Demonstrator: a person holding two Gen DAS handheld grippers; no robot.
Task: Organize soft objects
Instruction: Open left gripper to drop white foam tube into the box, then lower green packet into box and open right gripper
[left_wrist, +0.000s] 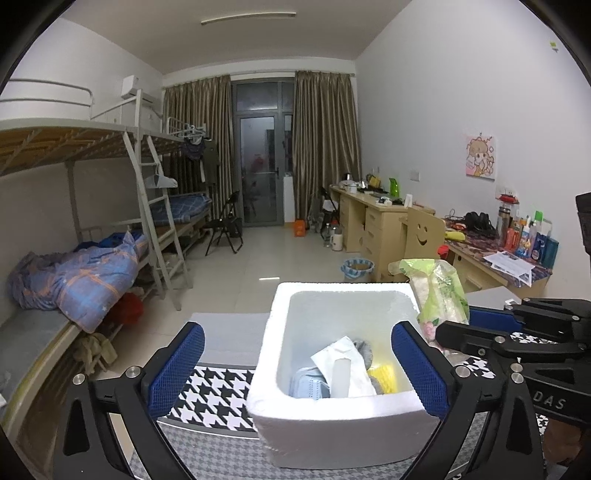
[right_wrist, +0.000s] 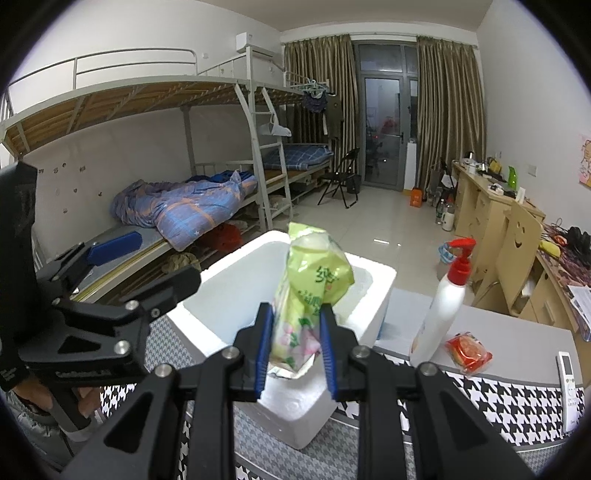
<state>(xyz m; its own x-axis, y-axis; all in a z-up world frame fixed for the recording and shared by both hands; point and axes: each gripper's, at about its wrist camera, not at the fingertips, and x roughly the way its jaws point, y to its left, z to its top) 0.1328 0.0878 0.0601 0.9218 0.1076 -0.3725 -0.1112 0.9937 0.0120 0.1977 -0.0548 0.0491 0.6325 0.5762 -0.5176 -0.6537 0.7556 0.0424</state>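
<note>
A white foam box (left_wrist: 343, 428) stands on the houndstooth cloth; it also shows in the right wrist view (right_wrist: 221, 295). Inside lie a white tissue pack (left_wrist: 343, 365), a blue face mask (left_wrist: 308, 384), something grey and something yellow (left_wrist: 384, 376). My left gripper (left_wrist: 295, 369) is open, its blue pads on either side of the box, empty. My right gripper (right_wrist: 295, 343) is shut on a green soft tissue pack (right_wrist: 310, 280) and holds it upright over the box's right rim; the pack also shows in the left wrist view (left_wrist: 439, 288).
On the table right of the box stand a white spray bottle with a red head (right_wrist: 447, 302), a red snack packet (right_wrist: 469, 350) and a white remote (right_wrist: 569, 387). Bunk beds (right_wrist: 166, 206) are on the left, desks (right_wrist: 491, 206) on the right.
</note>
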